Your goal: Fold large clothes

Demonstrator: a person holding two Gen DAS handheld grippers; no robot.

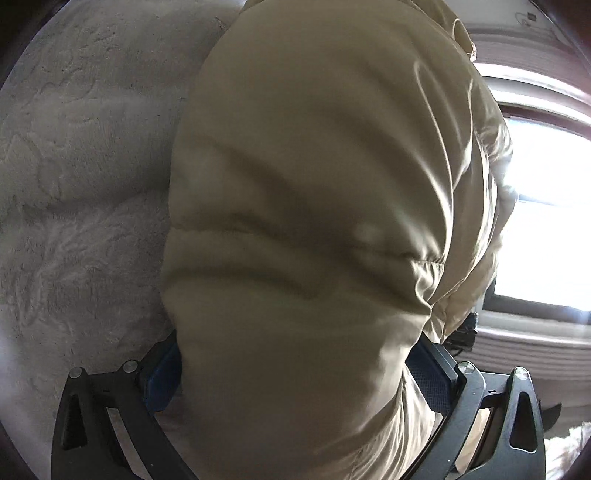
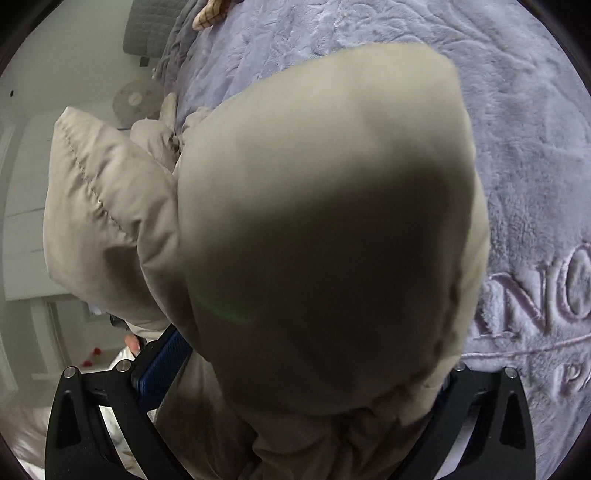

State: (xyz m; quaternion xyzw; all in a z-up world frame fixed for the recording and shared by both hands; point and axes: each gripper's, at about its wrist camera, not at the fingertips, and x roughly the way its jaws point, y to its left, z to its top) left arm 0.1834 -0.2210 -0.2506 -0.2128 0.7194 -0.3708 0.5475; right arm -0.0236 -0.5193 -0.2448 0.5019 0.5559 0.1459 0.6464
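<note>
A beige padded jacket (image 1: 314,206) fills the middle of the left wrist view, bunched and hanging from my left gripper (image 1: 295,373), which is shut on its fabric; only the blue pads (image 1: 164,380) show at either side. In the right wrist view the same puffy jacket (image 2: 325,229) bulges over my right gripper (image 2: 314,373), also shut on it, with one blue pad (image 2: 162,369) visible at the left. A quilted part of the jacket (image 2: 99,206) hangs off to the left. The fingertips of both grippers are hidden by cloth.
A lavender plush blanket (image 2: 517,166) with embroidered letters covers the bed beneath; it appears grey (image 1: 81,184) in the left wrist view. A bright window (image 1: 546,206) is at the right. A checked cloth (image 2: 212,14), a fan (image 2: 136,98) and white wall lie far left.
</note>
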